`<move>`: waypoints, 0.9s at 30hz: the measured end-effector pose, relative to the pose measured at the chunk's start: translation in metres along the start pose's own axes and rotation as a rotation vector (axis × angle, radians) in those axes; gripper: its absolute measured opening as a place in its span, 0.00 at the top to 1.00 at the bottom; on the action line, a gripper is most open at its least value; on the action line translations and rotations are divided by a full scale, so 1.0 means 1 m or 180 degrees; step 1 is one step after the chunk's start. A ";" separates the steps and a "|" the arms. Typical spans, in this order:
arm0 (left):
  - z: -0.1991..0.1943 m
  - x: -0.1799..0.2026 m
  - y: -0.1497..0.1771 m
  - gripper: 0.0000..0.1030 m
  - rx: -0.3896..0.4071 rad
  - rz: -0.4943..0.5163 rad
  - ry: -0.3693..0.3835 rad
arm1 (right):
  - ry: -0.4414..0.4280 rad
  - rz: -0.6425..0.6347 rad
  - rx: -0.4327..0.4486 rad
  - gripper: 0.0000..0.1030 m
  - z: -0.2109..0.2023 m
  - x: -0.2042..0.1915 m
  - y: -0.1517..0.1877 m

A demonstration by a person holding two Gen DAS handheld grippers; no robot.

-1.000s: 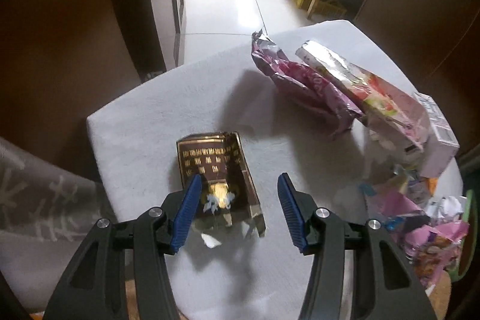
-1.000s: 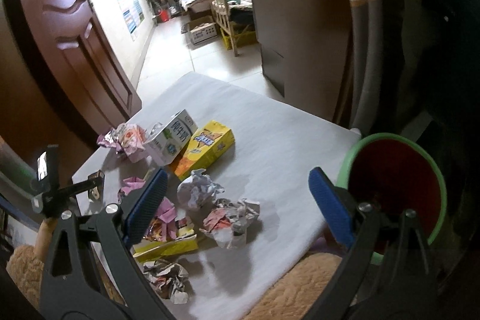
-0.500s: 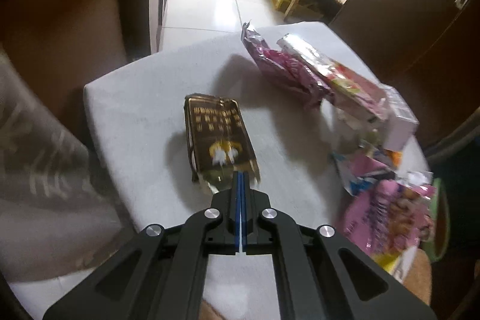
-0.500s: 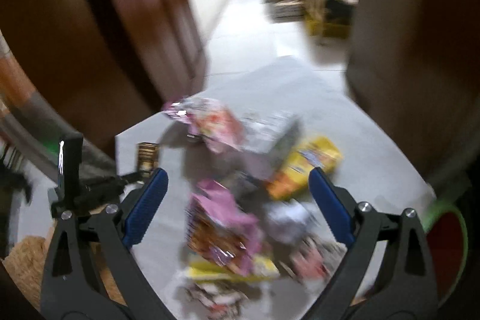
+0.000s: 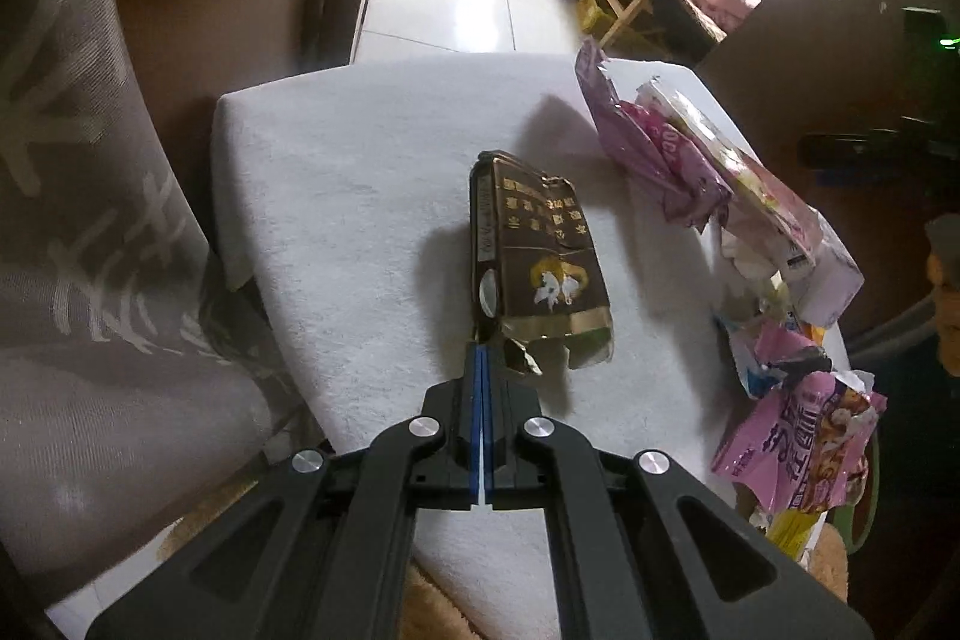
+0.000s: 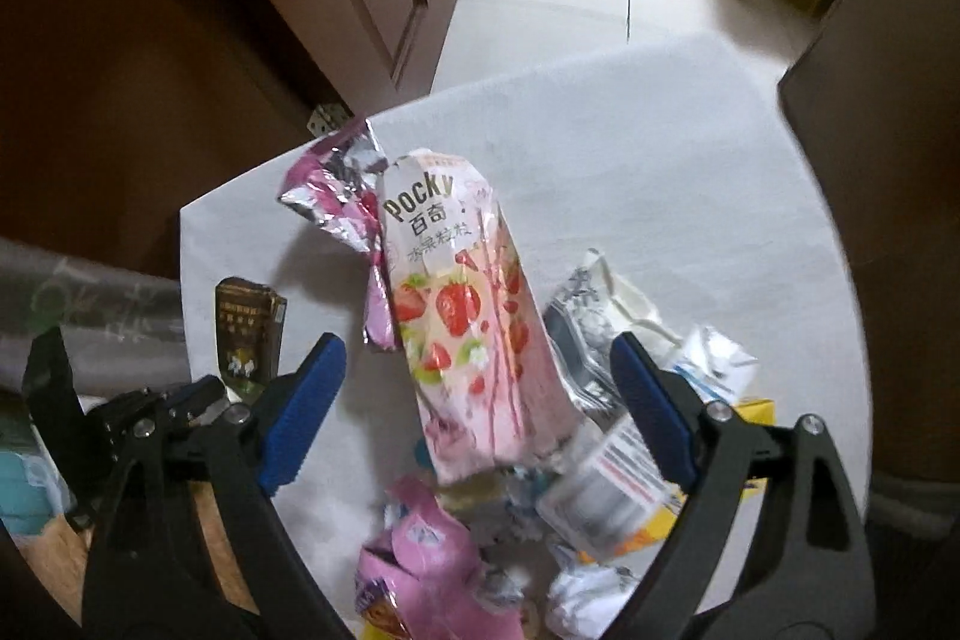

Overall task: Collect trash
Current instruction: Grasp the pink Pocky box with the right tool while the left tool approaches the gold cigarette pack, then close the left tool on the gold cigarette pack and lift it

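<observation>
Pinching the torn near edge of a brown-and-gold carton (image 5: pixel 537 250), the left gripper (image 5: pixel 482 370) has its blue jaws pressed together in the left wrist view, with only a sliver of the crumpled flap caught between them. That carton lies flat on the white surface (image 5: pixel 360 172), its length running away from the camera. To its right, along the far right side, sit a crinkled pink foil wrapper (image 5: pixel 642 142) and a pale strawberry snack bag (image 5: pixel 750 184), touching each other. Nearer on the right lies a pink printed packet (image 5: pixel 798 448) amid smaller scraps.

From the right wrist view, the right gripper (image 6: pixel 474 400) hovers with jaws spread wide and holding nothing. Between them lies a Pocky strawberry bag (image 6: pixel 468 316), its far end resting against the pink foil wrapper (image 6: pixel 336 190). The brown-and-gold carton (image 6: pixel 249 334) appears at the left, beside the left gripper's black frame. Crumpled paper, a white drink box (image 6: pixel 714 364) and a yellow carton (image 6: pixel 648 532) crowd the near right, partly blurred.
</observation>
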State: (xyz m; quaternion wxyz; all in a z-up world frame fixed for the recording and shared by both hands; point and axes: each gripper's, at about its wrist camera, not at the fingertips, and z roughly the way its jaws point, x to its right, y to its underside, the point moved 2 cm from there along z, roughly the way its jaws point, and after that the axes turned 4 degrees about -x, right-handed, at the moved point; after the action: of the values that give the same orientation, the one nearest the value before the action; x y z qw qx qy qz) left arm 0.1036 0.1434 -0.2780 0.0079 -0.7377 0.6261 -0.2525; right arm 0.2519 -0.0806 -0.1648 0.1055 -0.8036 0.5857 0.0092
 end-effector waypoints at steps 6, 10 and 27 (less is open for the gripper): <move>0.007 0.003 -0.002 1.00 -0.0055 0.0041 0.0046 | -0.0108 0.0134 -0.0313 0.14 0.035 0.003 -0.007; 0.006 -0.003 0.000 0.98 -0.0064 0.0020 0.0071 | -0.0128 0.0093 -0.0365 0.34 0.044 -0.001 -0.001; 0.004 0.012 -0.010 0.74 0.0133 0.0111 0.0028 | -0.0831 0.0412 0.0747 0.44 -0.069 -0.008 0.114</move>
State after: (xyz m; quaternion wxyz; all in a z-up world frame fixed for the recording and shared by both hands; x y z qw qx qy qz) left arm 0.1156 0.1329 -0.2737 0.0249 -0.7252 0.6335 -0.2687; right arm 0.1349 -0.1191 -0.1145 0.2729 -0.7383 0.6146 0.0518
